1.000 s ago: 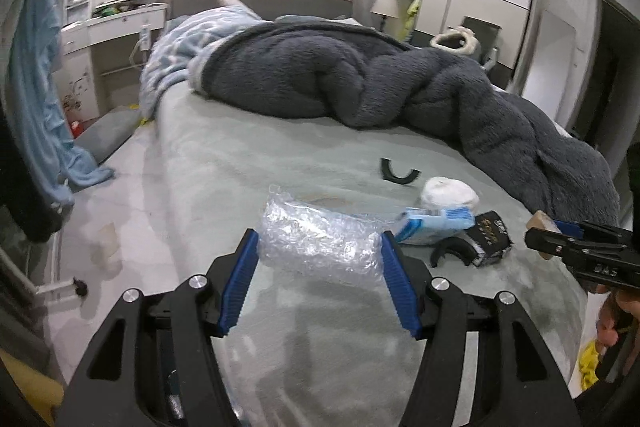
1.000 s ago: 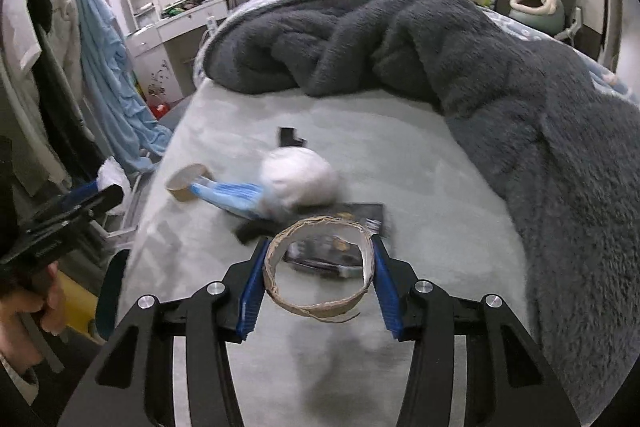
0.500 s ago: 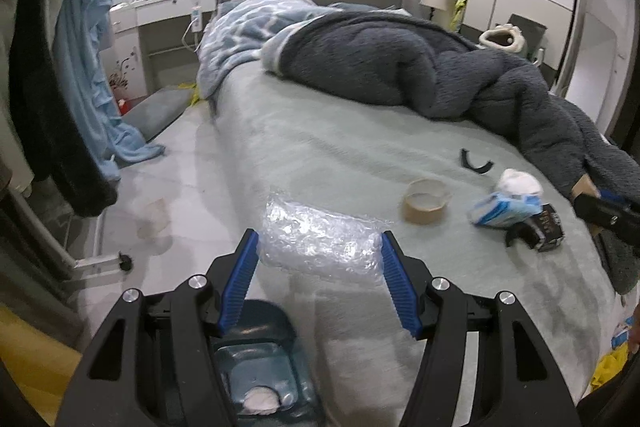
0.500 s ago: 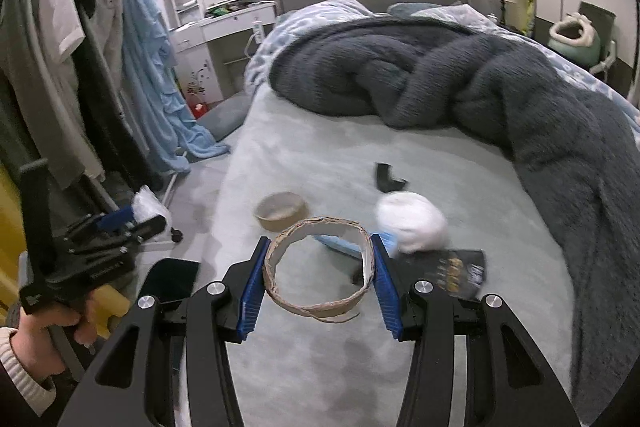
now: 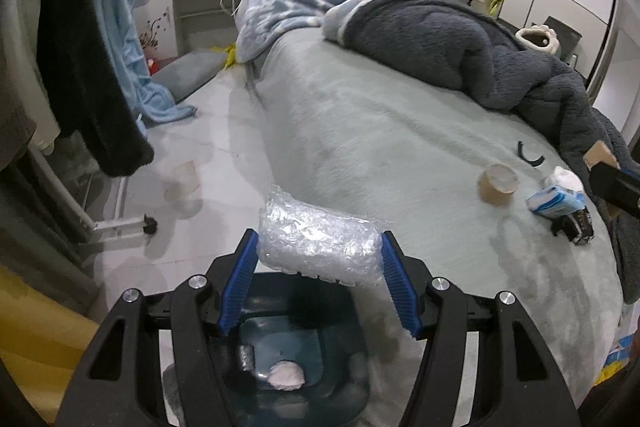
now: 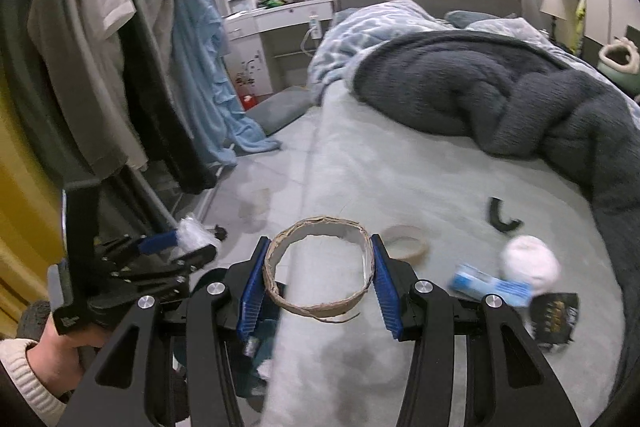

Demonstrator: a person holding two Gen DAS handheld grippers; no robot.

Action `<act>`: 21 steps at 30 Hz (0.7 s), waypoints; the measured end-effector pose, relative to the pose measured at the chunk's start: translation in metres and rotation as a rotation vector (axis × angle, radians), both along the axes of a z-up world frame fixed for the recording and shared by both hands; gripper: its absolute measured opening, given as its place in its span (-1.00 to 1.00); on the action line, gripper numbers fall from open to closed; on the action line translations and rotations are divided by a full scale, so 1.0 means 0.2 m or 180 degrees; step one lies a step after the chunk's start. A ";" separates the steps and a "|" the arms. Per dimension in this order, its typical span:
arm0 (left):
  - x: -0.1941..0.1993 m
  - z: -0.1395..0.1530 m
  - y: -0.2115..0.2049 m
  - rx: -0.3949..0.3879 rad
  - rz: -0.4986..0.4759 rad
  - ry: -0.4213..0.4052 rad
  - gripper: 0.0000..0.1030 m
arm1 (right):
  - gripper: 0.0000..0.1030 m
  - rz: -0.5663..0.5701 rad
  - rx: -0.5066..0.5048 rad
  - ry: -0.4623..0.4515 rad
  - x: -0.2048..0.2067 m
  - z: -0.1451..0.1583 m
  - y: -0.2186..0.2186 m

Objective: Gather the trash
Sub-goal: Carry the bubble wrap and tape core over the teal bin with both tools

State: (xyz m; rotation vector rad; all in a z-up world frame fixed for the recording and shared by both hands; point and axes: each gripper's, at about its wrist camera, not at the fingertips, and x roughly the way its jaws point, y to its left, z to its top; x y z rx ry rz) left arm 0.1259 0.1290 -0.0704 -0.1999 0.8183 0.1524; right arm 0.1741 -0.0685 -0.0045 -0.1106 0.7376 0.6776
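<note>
two hand-held grippers | left hand-held gripper [image 5: 318, 281] clamps 1 bubble wrap wad [image 5: 318, 241] over blue bin [image 5: 296, 355] | right hand-held gripper [image 6: 318, 281] clamps 1 cardboard ring [image 6: 318, 269] above bed [image 6: 400, 171] edge | 1 tape roll [image 6: 405, 247] on bed | labels unreadable

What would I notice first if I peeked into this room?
Two grabbers holding trash: the left gripper squeezes a wad of bubble wrap above a dark blue bin beside the bed, and the right gripper pinches a cardboard ring. Behind them a fluffy grey blanket is heaped on the bed.
</note>
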 end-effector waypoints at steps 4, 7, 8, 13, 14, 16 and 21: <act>0.00 -0.06 0.09 -0.0110 0.0017 0.0223 0.25 | -0.04 0.0131 -0.0020 0.0022 -0.01 -0.01 0.13; -0.02 -0.12 0.15 -0.0166 0.0061 0.0409 0.25 | -0.04 0.0217 -0.0042 0.0058 -0.01 -0.04 0.23; -0.02 -0.15 0.17 -0.0201 0.0083 0.0471 0.25 | -0.04 0.0244 -0.0048 0.0072 -0.01 -0.05 0.25; -0.05 -0.25 0.28 -0.0370 0.0166 0.0751 0.25 | -0.04 0.0383 -0.0111 0.0159 -0.03 -0.11 0.39; -0.06 -0.27 0.30 -0.0395 0.0169 0.0800 0.25 | -0.04 0.0406 -0.0127 0.0171 -0.03 -0.13 0.41; -0.07 -0.31 0.32 -0.0453 0.0144 0.0923 0.25 | -0.04 0.0443 -0.0152 0.0204 -0.03 -0.15 0.46; -0.10 -0.42 0.37 -0.0574 0.0089 0.1202 0.25 | -0.04 0.0520 -0.0235 0.0276 -0.02 -0.21 0.56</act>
